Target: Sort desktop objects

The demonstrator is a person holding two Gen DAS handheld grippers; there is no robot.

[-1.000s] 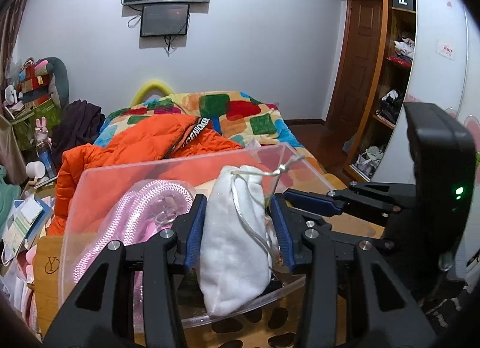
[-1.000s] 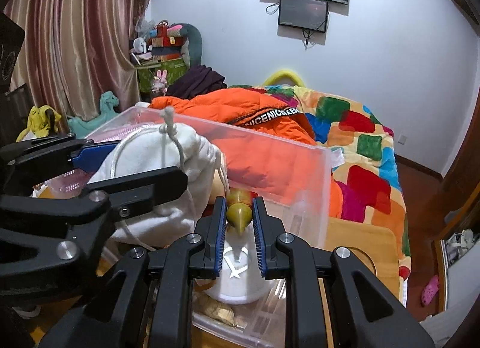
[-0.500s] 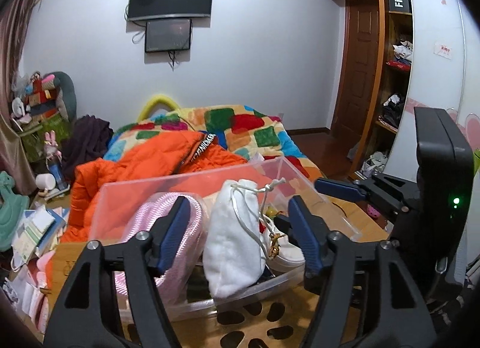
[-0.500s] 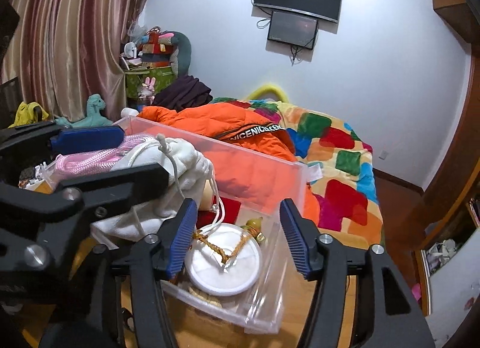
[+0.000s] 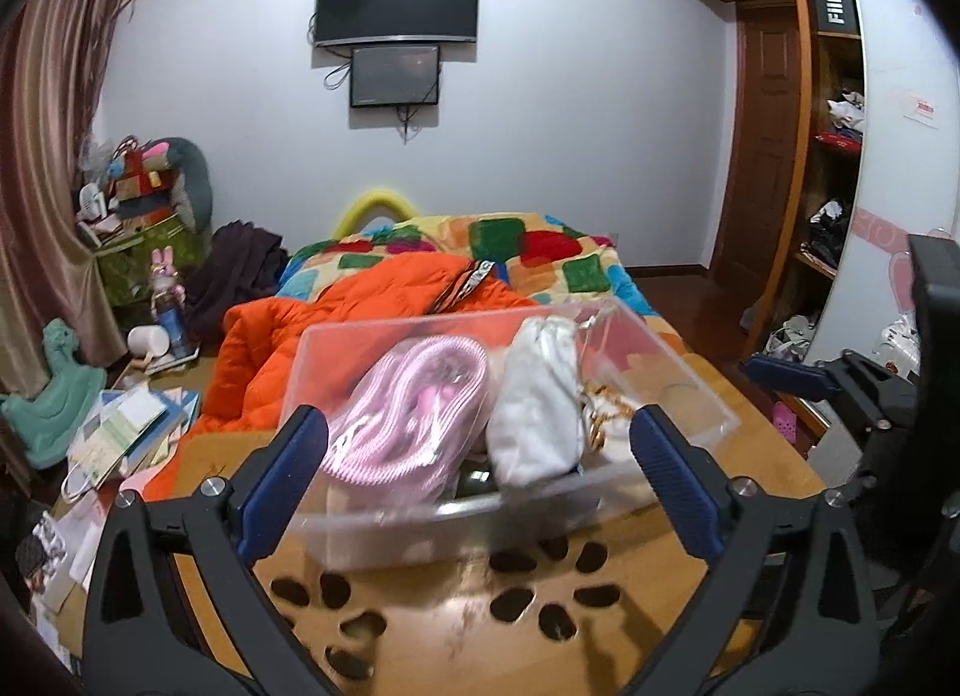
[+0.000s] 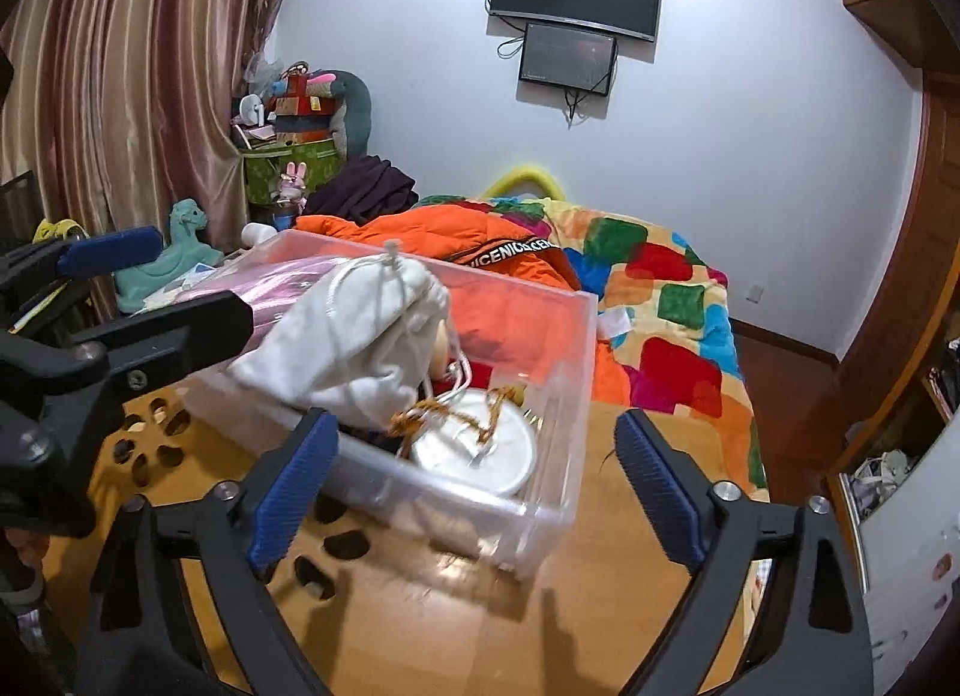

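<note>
Clear plastic bin [image 5: 690, 390], rectangular with thin see-through walls, sits on the wooden desk [image 5: 480, 606], whose top has dark oval cutouts. Inside the bin, a coiled pink ribbed hose [image 5: 408, 414] fills the left part, a soft white drawstring pouch [image 5: 540, 396] leans beside it, and a round white lid [image 6: 480, 450] with a gold chain [image 6: 444, 414] draped over it lies at the right end. The left gripper [image 5: 477, 480] and right gripper [image 6: 468, 480] stand just in front of the bin, blue ridged pads spread wide and opening, gripping nothing.
</note>
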